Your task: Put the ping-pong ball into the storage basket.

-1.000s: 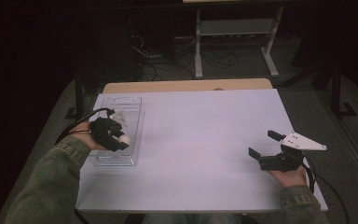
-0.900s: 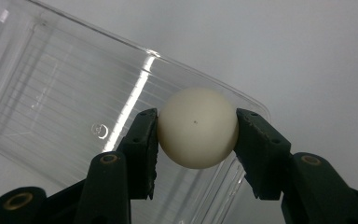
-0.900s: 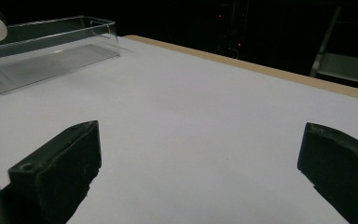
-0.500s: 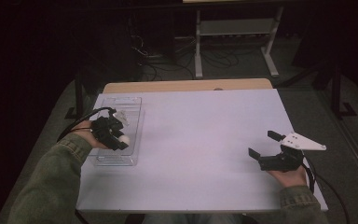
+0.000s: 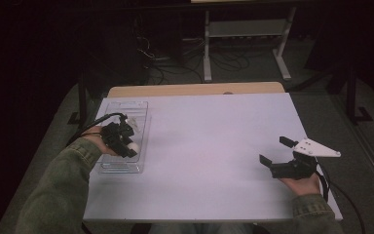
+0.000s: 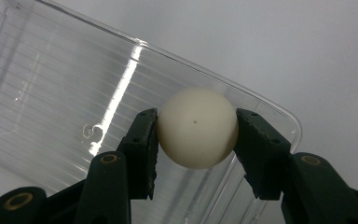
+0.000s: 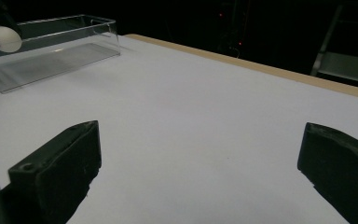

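Observation:
A white ball (image 6: 198,127) sits clamped between the two black jaws of my left gripper (image 6: 196,135), held above the near end of a clear plastic box (image 6: 51,107). In the high view the same ball (image 5: 133,146) and left gripper (image 5: 126,144) hang over the clear box (image 5: 121,168) at the table's left side. My right gripper (image 5: 275,152) rests at the right of the table, open wide with nothing between its jaws. The right gripper view has its own gripper (image 7: 200,163) over bare white table, with the ball (image 7: 5,38) and the box (image 7: 51,51) far off at top left.
The white table top (image 5: 209,146) has a wooden strip (image 5: 195,89) along its far edge. A metal stand (image 5: 243,39) and cables lie on the dark floor beyond. A grey plate (image 5: 317,147) sits on top of the right gripper.
The left gripper with the ball has shifted slightly over the box. The right gripper has stayed put.

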`<state>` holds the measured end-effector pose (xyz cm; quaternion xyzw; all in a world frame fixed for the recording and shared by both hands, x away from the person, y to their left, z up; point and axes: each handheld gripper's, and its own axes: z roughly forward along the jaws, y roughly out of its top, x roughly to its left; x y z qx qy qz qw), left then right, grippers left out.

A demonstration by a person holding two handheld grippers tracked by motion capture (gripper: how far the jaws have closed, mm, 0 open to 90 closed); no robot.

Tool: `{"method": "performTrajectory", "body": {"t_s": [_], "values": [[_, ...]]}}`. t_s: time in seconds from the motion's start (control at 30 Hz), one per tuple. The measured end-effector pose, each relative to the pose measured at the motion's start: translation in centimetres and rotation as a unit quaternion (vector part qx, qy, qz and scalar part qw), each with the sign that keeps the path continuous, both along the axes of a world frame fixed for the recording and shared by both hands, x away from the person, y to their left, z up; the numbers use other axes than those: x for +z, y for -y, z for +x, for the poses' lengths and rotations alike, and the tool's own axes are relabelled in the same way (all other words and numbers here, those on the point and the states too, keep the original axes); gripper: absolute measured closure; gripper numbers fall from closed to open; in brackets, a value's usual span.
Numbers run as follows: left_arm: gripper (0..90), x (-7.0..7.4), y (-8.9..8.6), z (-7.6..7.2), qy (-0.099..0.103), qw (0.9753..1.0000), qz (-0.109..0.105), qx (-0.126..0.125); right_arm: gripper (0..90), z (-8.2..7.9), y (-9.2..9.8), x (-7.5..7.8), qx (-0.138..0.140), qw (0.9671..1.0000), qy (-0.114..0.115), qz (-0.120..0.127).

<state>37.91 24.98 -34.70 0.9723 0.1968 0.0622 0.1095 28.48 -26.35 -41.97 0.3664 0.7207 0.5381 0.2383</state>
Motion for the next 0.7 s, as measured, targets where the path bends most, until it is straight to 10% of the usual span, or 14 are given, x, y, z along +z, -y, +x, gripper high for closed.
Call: {"method": "performTrajectory", "body": {"t_s": [0.7], "values": [[50.8, -2.6, 0.4, 1.0, -0.034, 0.9992, 0.018, -0.003, 0.0, 0.0, 0.1, -0.1, -0.002, 1.0, -0.003, -0.002]]}}
